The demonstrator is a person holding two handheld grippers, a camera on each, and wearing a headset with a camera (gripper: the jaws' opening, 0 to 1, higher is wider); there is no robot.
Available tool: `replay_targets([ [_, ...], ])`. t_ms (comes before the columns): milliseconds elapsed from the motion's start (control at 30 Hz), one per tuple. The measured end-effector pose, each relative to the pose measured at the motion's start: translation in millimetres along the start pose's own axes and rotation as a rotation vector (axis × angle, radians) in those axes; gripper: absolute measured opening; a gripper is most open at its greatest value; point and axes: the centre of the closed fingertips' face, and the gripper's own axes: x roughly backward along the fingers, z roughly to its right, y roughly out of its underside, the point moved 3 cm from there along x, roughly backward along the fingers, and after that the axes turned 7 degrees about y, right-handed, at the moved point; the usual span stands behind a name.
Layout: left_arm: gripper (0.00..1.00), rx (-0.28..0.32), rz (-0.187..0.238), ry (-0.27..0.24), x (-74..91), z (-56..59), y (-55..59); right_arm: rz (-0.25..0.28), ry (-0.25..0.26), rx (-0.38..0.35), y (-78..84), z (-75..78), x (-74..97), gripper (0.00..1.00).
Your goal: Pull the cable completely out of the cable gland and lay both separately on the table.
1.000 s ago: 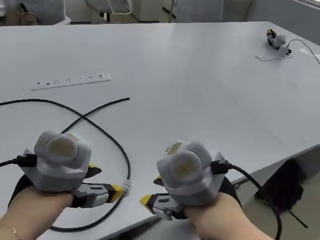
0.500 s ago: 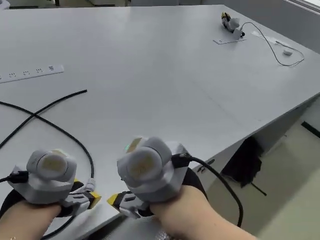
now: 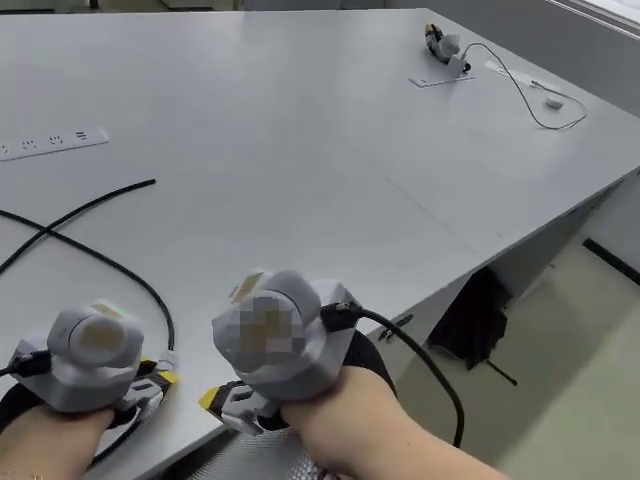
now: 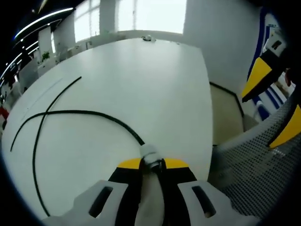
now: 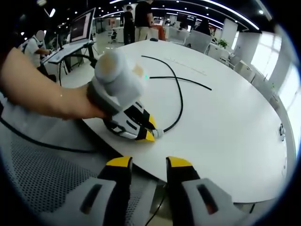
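Left gripper (image 4: 151,163): jaws clamping the white gland (image 4: 149,154), sitting at the near edge of the table (image 3: 300,150).
Cable (image 4: 84,113): black, running out of the gland toward 10 o'clock in the left gripper view, then looping and crossing itself on the table.
Right gripper (image 5: 149,162): jaws standing apart, holding nothing, hovering just off the table edge and facing the left gripper at 12 o'clock in its own view.
Strip (image 3: 50,143): lying at 10 o'clock in the head view.

table (image 3: 300,130): was smooth, matt, faintly sheened
cable (image 4: 84,112): had a black matt sheath
cable gland (image 4: 149,154): looked pale plastic, perhaps
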Motion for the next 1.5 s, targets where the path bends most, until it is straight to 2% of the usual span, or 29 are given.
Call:
replay_targets([
  [233, 0.17, -0.012, 0.02, 0.039, 27.9, 3.6, -11.0, 0.01, -0.024, 0.009, -1.4, -3.7, -0.9, 0.29],
  [367, 0.17, 0.002, 0.035, 0.06, 51.1, 5.0, -18.0, 0.022, -0.041, 0.007, -3.8, -5.7, -1.6, 0.29],
  [433, 0.17, -0.031, 0.039, 0.055, 65.8, 7.7, -22.3, 0.031, -0.042, 0.015, -5.3, -6.3, -1.6, 0.29],
  [533, 0.17, -0.021, 0.054, 0.072, 82.5, 10.3, -25.1, 0.032, -0.048, 0.025, -5.6, -7.5, -1.5, 0.29],
  [667, 0.17, -0.047, 0.05, 0.076, 107.4, 14.3, -21.5, 0.028, -0.058, 0.025, -5.3, -8.7, -1.9, 0.28],
  [833, 0.17, -0.092, 0.044, 0.131, 140.9, 24.1, -12.9, 0.028, -0.069, 0.035, -5.6, -10.5, -2.1, 0.28],
  [967, 0.17, -0.137, 0.028, 0.139, 163.3, 29.0, -4.7, 0.015, -0.126, 0.053, -4.5, -19.0, -1.7, 0.29],
  [1033, 0.17, -0.181, 0.014, 0.131, 173.7, 31.4, 0.4, 0.055, -0.141, 0.064, -10.9, -21.7, 0.7, 0.27],
  [1067, 0.17, -0.187, 0.004, 0.121, 179.6, 33.0, 4.2, 0.093, -0.17, 0.067, -17.5, -25.5, 3.8, 0.27],
  [1167, 0.17, -0.224, -0.012, 0.113, 189.9, 37.9, 12.0, 0.077, -0.217, 0.155, -22.8, -28.6, 7.6, 0.29],
  [1200, 0.17, -0.252, -0.017, 0.11, 192.4, 38.7, 13.9, 0.091, -0.241, 0.187, -28.5, -31.0, 8.5, 0.29],
  [1233, 0.17, -0.281, -0.022, 0.109, 194.7, 39.5, 15.7, 0.114, -0.269, 0.218, -35.7, -34.4, 9.9, 0.28],
  [1267, 0.17, -0.318, -0.033, 0.108, 197.4, 41.1, 18.5, 0.165, -0.305, 0.25, -50.5, -39.0, 11.9, 0.28],
  [1300, 0.17, -0.316, -0.04, 0.104, 198.8, 41.8, 20.5, 0.188, -0.328, 0.28, -59.3, -42.2, 12.7, 0.28],
  [1367, 0.17, -0.366, -0.063, 0.105, 201.6, 42.6, 23.1, 0.219, -0.392, 0.383, -78.8, -54.3, 13.1, 0.3],
  [1400, 0.17, -0.39, -0.069, 0.113, 202.1, 43.8, 23.6, 0.226, -0.447, 0.443, -87.4, -64.3, 13.2, 0.31],
  [1467, 0.17, -0.41, -0.09, 0.116, 203.2, 45.4, 25.7, 0.22, -0.531, 0.465, -96.5, -78.1, 13.7, 0.31],
  [1500, 0.17, -0.454, -0.112, 0.113, 203.8, 44.6, 26.1, 0.211, -0.587, 0.513, -100.4, -87.8, 14.1, 0.31],
])
